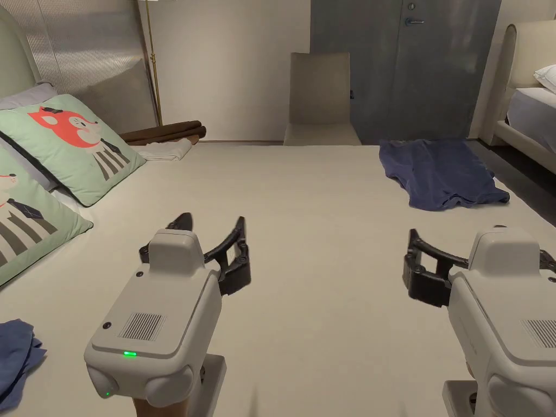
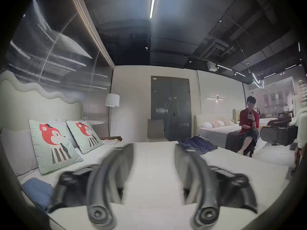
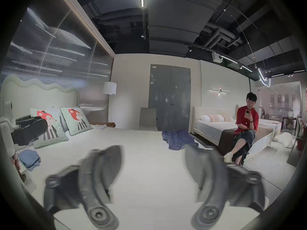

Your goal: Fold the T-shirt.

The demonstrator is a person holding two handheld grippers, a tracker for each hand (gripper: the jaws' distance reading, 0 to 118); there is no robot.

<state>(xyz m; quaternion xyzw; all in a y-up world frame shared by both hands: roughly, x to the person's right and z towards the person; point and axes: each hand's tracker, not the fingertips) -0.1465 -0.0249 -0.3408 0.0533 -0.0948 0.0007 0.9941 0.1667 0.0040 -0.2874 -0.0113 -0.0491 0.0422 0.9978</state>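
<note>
The wide cream bed (image 1: 304, 228) takes up most of the head view, its middle bare, which suits it as the place to spread and fold a garment. On it at about 2 o'clock, near the far right edge, lies the crumpled dark navy cotton T-shirt (image 1: 442, 174), rumpled and bunched rather than flat; it looks like the piece waiting to be folded, and it sits well apart from both tongs. At 9 to 10 o'clock two mint-green square cushions printed with a red fox (image 1: 76, 144) lean toward the headboard, out of the working area. At 8 o'clock, by the near left edge, a smaller blue folded cloth (image 1: 16, 355) rests, probably set aside as finished work, though that is a guess.

The left tongs (image 1: 214, 233), at 7 o'clock, hang above the bed with the jaws spread wide and nothing between them. The right tongs (image 3: 153, 152), at 4 o'clock, are likewise parted and empty in the right gripper view, where the navy T-shirt shows just beyond the jaw tips. Both point toward the far side of the bed, so I judge the reach for the shirt has not yet begun; the folding itself is wholly undone. The next move calls for carrying both tongs up toward 2 o'clock and taking the shirt by its edges.

A person in a red top (image 3: 245, 127) sits on another bed at 3 o'clock.
</note>
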